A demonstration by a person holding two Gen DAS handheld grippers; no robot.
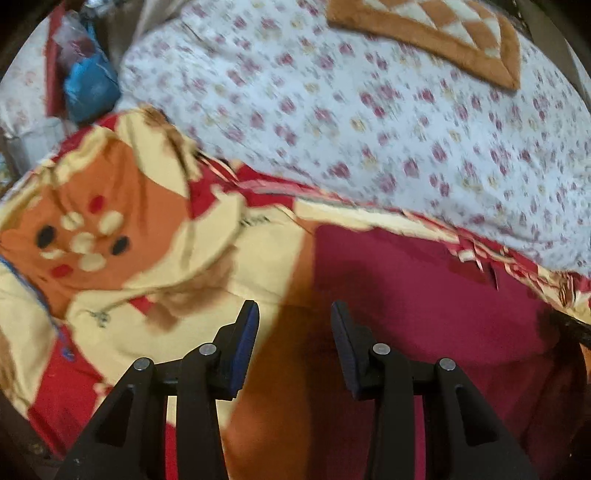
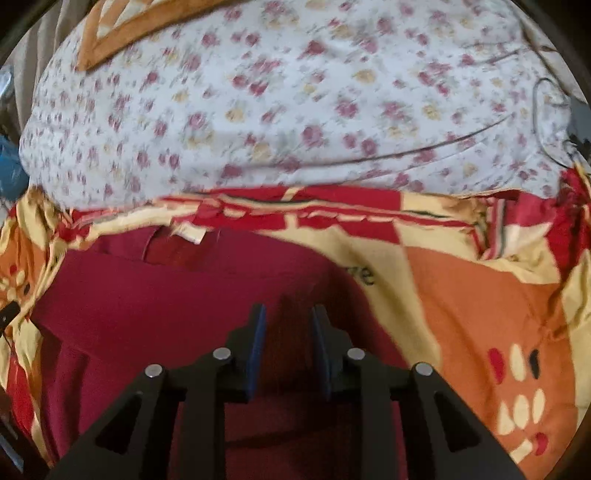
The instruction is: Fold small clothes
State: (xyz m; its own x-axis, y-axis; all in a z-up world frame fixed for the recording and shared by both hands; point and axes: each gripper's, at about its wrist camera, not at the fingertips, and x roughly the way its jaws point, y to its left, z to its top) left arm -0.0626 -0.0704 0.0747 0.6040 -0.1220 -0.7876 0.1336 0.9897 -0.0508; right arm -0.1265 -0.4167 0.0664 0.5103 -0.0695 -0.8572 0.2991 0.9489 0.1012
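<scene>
Matt maroon cloth garment (image 2: 177,314) on a printed cotton-like bedsheet (image 1: 122,229) (fleecy brown mat (image 1: 443,33) beyond).

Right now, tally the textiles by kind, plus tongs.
Dark red garment: 1
Red, orange and cream patterned sheet: 1
White floral bedding: 1
Brown and cream quilted piece: 1
Tongs: 2, left tongs and right tongs, both open
Total: 6
</scene>
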